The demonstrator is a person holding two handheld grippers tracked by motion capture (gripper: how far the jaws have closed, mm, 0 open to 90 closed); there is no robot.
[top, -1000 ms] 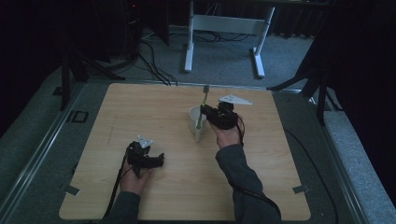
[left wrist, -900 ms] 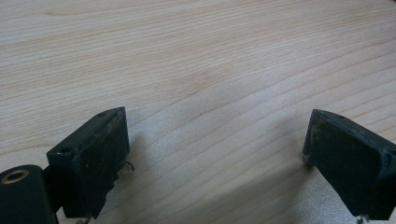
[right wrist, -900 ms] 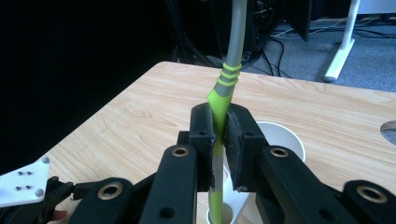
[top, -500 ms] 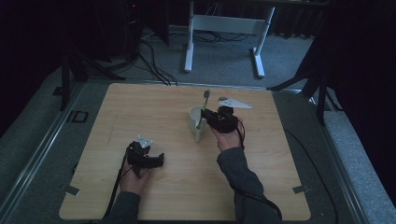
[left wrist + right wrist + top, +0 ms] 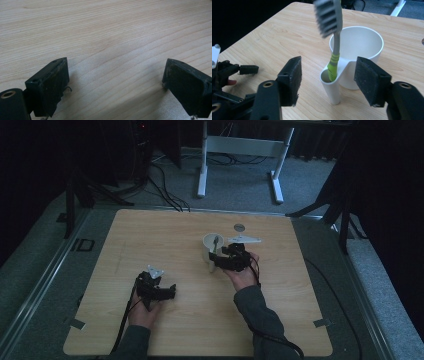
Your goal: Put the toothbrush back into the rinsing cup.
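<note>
Pale wood makes the table top. In the high view the white plastic cup with a side tube stands near the middle, with the right gripper just beside it and the left gripper well apart.

In the left gripper view its jaws are wide apart – nothing between them.

In the right gripper view the grey and green toothbrush stands in the tube – the jaws have just been opening and have let go.

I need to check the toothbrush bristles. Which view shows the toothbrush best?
The right gripper view: the toothbrush stands close up, bristles up, in the cup's side holder. The high view shows it small and dim.
</note>
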